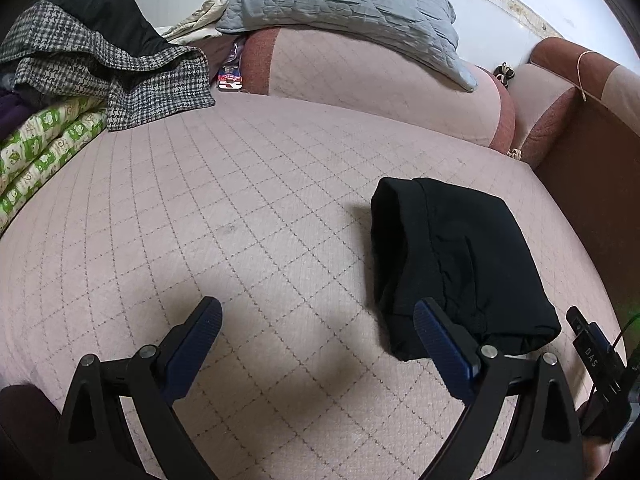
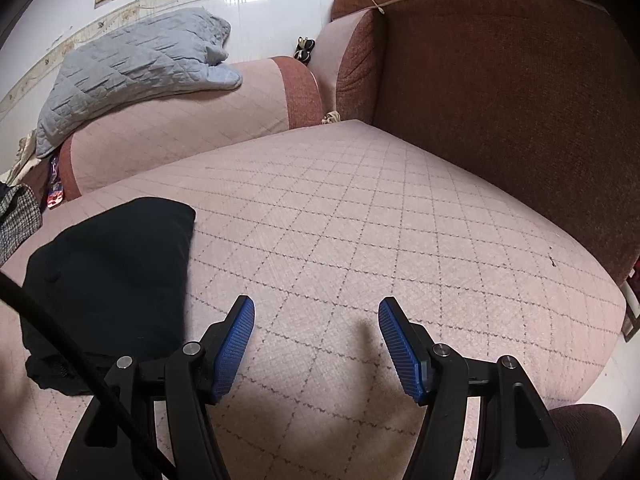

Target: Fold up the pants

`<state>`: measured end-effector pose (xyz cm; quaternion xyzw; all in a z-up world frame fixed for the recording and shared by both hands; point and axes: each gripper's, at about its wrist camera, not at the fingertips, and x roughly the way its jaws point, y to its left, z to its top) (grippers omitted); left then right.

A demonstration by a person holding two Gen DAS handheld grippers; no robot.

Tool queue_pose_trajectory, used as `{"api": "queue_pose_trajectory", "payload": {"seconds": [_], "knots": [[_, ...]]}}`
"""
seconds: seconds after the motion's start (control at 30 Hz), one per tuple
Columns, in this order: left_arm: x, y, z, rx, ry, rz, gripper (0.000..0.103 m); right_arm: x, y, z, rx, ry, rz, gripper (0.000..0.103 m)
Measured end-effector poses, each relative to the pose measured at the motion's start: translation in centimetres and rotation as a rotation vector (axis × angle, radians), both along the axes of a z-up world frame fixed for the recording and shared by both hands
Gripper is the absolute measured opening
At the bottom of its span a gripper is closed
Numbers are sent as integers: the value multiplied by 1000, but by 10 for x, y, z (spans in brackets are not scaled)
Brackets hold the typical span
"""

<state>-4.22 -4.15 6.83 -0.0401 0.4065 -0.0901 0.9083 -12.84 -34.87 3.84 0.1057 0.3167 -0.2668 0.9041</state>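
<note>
The black pants [image 1: 460,264] lie folded into a compact bundle on the pink quilted sofa seat [image 1: 240,208]. In the right wrist view the pants [image 2: 112,272] lie at the left. My left gripper [image 1: 318,320] is open and empty just above the seat; its right finger stands in front of the bundle's near edge. My right gripper [image 2: 316,320] is open and empty over bare seat [image 2: 360,220], to the right of the pants.
A houndstooth coat [image 1: 120,68] and a green-patterned quilt [image 1: 44,156] are piled at far left. A grey quilted pillow [image 1: 352,12] lies on the back bolster. The brown armrest [image 2: 500,120] bounds the seat on the right. A black cable [image 2: 72,344] crosses the right wrist view.
</note>
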Motion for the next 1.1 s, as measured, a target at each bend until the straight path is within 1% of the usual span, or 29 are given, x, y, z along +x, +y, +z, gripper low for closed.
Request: {"api": "queue_pose_trajectory", "payload": {"seconds": [0.07, 0.13, 0.17, 0.23, 0.27, 0.3, 0.33, 0.37, 0.47, 0.57, 0.67, 0.77, 0.83, 0.9, 0.93, 1.0, 1.1], "knots": [[4, -2, 5, -6, 4, -17, 96, -1, 4, 1, -12, 5, 13, 69], [13, -7, 13, -29, 5, -45, 96, -2, 6, 3, -13, 8, 27, 69], [24, -14, 20, -59, 14, -80, 96, -4, 8, 7, -10, 2, 36, 69], [44, -23, 27, -117, 39, -122, 96, -6, 12, 13, -11, -13, 50, 69], [59, -30, 30, -158, 54, -138, 96, -7, 15, 15, -18, -16, 56, 69], [71, -35, 30, -176, 65, -145, 96, -7, 19, 17, -30, -17, 64, 69], [83, -40, 30, -177, 77, -144, 96, -8, 22, 17, -39, -15, 71, 69], [99, -47, 27, -153, 92, -128, 96, -9, 27, 17, -50, -9, 80, 69], [130, -62, 14, -68, 135, -90, 96, -13, 36, 13, -74, 4, 100, 69], [148, -70, -6, -8, 194, -68, 96, -13, 40, 10, -83, 11, 113, 69], [153, -79, -21, 54, 223, -75, 97, -12, 36, 8, -74, 12, 112, 69], [154, -83, -24, 69, 222, -87, 97, -12, 31, 5, -57, 19, 102, 69], [158, -81, -22, 36, 240, -85, 97, -11, 27, 3, -48, 22, 95, 69], [156, -73, -15, -26, 249, -78, 97, -12, 23, 2, -38, 23, 85, 69], [151, -67, -8, -55, 234, -79, 96, -12, 22, 2, -37, 23, 81, 69], [139, -60, 5, -73, 195, -92, 96, -12, 19, 2, -33, 23, 72, 69], [105, -48, 27, -45, 100, -111, 97, -12, 18, 2, -29, 23, 67, 69]]}}
